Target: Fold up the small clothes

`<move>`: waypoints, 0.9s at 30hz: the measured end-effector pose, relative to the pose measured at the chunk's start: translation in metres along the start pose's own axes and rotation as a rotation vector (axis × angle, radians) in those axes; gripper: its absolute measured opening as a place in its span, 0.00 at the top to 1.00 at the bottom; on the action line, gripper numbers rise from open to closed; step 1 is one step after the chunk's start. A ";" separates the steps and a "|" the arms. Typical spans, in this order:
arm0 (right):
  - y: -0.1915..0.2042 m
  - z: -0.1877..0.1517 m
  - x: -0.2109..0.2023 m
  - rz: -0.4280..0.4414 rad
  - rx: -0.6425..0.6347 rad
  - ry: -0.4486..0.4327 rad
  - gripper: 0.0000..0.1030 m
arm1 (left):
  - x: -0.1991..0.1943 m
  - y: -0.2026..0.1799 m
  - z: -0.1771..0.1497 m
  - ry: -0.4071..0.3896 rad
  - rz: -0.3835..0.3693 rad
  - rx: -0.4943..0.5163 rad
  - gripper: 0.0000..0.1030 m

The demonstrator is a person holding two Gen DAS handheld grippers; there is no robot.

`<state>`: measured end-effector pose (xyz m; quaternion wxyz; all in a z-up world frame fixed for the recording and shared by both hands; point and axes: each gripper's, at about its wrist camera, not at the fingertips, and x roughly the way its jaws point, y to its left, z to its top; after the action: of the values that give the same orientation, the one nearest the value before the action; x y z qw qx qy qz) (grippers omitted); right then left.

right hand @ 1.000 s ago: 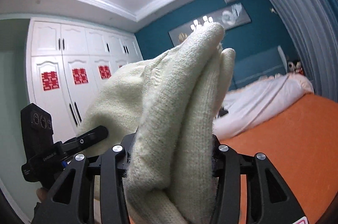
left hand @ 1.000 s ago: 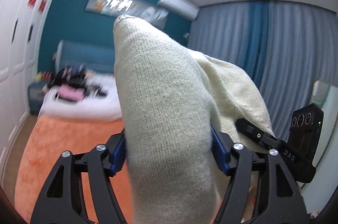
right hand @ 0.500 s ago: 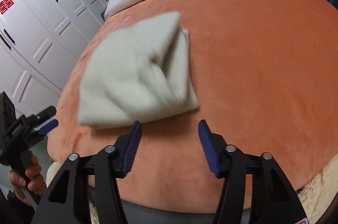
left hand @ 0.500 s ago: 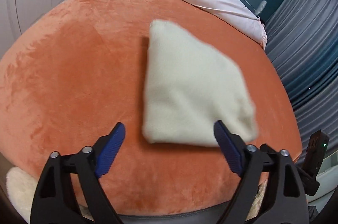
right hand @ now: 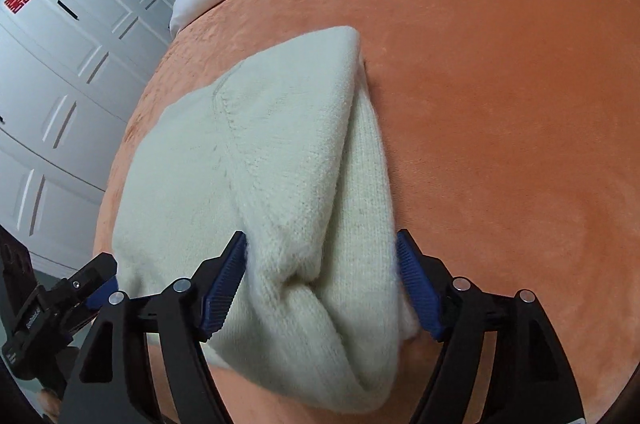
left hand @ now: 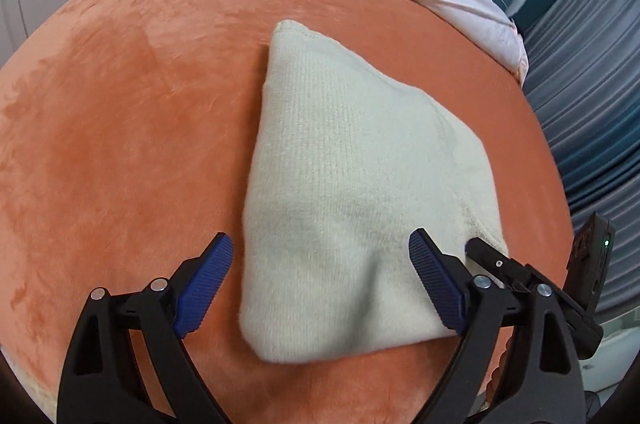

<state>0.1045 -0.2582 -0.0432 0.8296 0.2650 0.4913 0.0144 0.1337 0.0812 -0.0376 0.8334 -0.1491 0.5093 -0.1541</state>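
Folded cream knit garment [left hand: 360, 191] lies flat on orange bed cover [left hand: 120, 143], near edge. Left tool [left hand: 320, 284] wide open, gripping nothing. Right tool [right hand: 320, 284] jaws just been opening, garment between, no visible clamping. Judgement: withdraw both straight back, avoid snagging layered right edge.

A home bedroom: orange bedspread [left hand: 120, 103], white wardrobe doors [right hand: 60, 63], blue curtains [left hand: 592, 83]

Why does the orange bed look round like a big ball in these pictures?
Left wrist view: the fisheye lens bulges the orange blanket into a dome and darkens the corners. Right wrist view: same bending, which curves the white wardrobe doors; the cream knit stays sharp.
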 end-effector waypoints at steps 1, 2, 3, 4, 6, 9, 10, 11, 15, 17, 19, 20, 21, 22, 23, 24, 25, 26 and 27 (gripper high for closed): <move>0.001 0.001 0.004 0.004 0.003 0.004 0.27 | 0.002 -0.003 0.001 0.006 0.004 0.005 0.15; 0.002 0.002 0.008 0.005 0.004 0.005 0.25 | 0.006 -0.006 0.001 0.014 0.007 0.009 0.15; 0.003 0.003 0.011 0.011 0.005 0.008 0.24 | 0.008 -0.008 0.002 0.019 0.014 0.012 0.15; 0.004 0.004 0.014 0.016 0.007 0.011 0.22 | 0.011 -0.008 0.004 0.020 0.029 0.014 0.15; 0.005 0.010 0.019 0.020 0.015 0.013 0.19 | 0.016 -0.010 0.005 0.024 0.045 0.020 0.13; 0.006 0.014 0.027 0.030 0.027 0.017 0.16 | 0.020 -0.011 0.006 0.029 0.058 0.020 0.12; 0.005 0.015 0.029 0.036 0.034 0.019 0.16 | 0.021 -0.011 0.006 0.031 0.061 0.018 0.11; 0.005 0.016 0.032 0.043 0.041 0.021 0.16 | 0.023 -0.011 0.007 0.034 0.063 0.018 0.11; 0.005 0.020 0.037 0.064 0.050 0.021 0.29 | 0.027 -0.010 0.009 0.050 0.055 0.004 0.12; 0.008 0.020 0.030 0.076 0.037 0.006 0.55 | 0.025 -0.010 0.011 0.053 0.050 -0.004 0.20; 0.013 0.022 0.018 0.097 0.025 -0.006 0.62 | 0.016 -0.009 0.012 0.049 0.037 -0.014 0.41; 0.016 0.023 0.009 0.118 0.021 -0.020 0.64 | 0.009 -0.009 0.011 0.046 0.015 -0.018 0.46; 0.018 0.024 -0.001 0.144 0.017 -0.035 0.65 | 0.002 -0.008 0.011 0.041 -0.010 -0.022 0.52; 0.020 0.023 -0.011 0.159 0.011 -0.044 0.65 | -0.006 -0.009 0.009 0.040 -0.039 -0.026 0.55; 0.022 0.021 -0.023 0.161 0.000 -0.057 0.65 | -0.015 -0.011 0.006 0.048 -0.069 -0.030 0.56; 0.021 0.018 -0.035 0.161 -0.010 -0.062 0.65 | -0.021 -0.015 0.001 0.055 -0.091 -0.030 0.57; 0.018 0.013 -0.046 0.163 -0.009 -0.059 0.65 | -0.027 -0.019 -0.006 0.065 -0.108 -0.026 0.58; 0.013 0.007 -0.058 0.165 -0.001 -0.056 0.65 | -0.033 -0.025 -0.015 0.080 -0.132 -0.022 0.58; 0.007 0.000 -0.070 0.160 0.002 -0.054 0.65 | -0.036 -0.029 -0.023 0.097 -0.154 -0.023 0.58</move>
<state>0.0697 -0.2721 0.0158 0.8385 0.3045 0.4460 0.0729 0.0943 0.0675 -0.0072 0.7915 -0.1899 0.5380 -0.2190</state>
